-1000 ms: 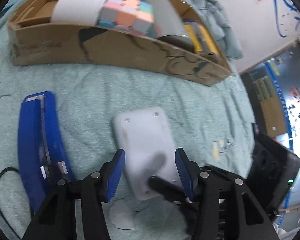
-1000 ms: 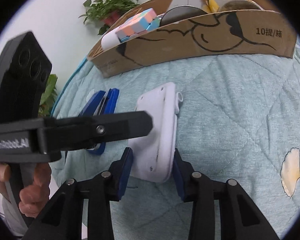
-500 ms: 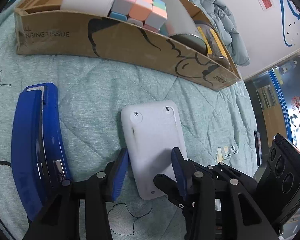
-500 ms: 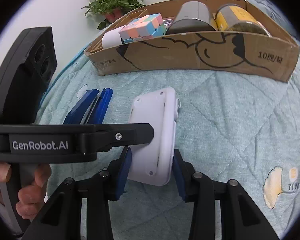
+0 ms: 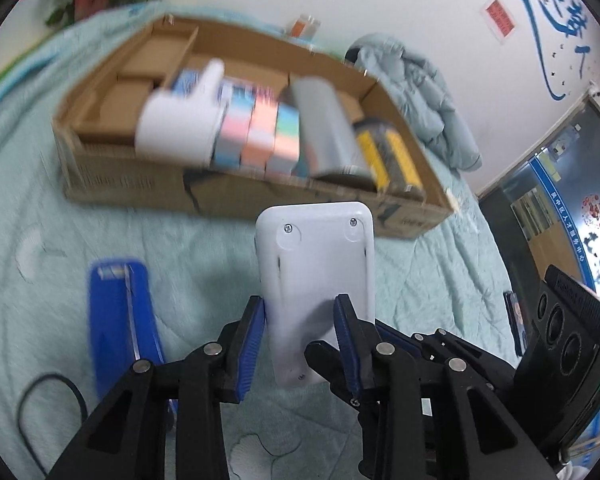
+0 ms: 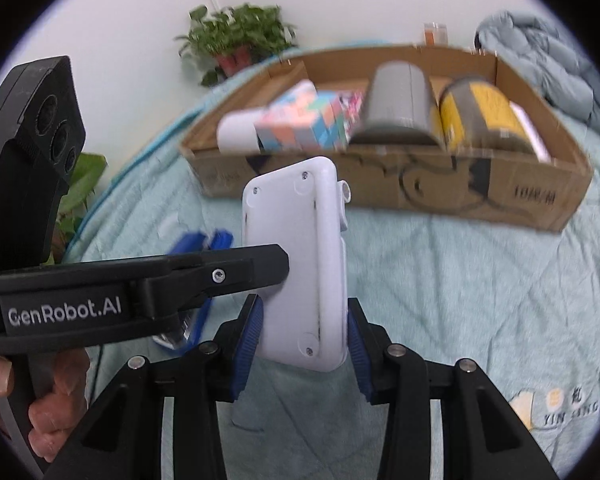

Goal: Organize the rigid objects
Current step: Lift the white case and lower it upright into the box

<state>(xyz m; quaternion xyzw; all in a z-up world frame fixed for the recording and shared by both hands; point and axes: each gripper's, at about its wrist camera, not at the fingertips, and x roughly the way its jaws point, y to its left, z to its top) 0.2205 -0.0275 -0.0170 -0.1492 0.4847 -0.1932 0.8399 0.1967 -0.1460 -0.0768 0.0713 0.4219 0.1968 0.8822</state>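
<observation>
A flat white plastic device (image 5: pixel 316 256) with small screws in its back hangs above the teal quilt, clear of it. My left gripper (image 5: pixel 300 320) has its jaws closing, with the device's near end between the blue pads, which touch it. My right gripper (image 6: pixel 304 336) is shut on the same device (image 6: pixel 296 240) across its lower end. One left finger (image 6: pixel 240 272) lies against the device's back in the right wrist view. A blue stapler (image 5: pixel 116 312) rests on the quilt to the left. Behind stands the cardboard box (image 5: pixel 140 188).
The box (image 6: pixel 500 200) holds a white roll (image 5: pixel 176 128), a pastel cube (image 5: pixel 260 136), a grey cylinder (image 5: pixel 324 128) and a yellow jar (image 6: pixel 484 116). A black cable (image 5: pixel 32 412) loops at the lower left. A jacket (image 5: pixel 420 88) and a potted plant (image 6: pixel 236 44) lie beyond.
The white device has come up off the quilt between both grippers. The left jaws have narrowed onto it. Both views have tilted up, showing the inside of the box.
</observation>
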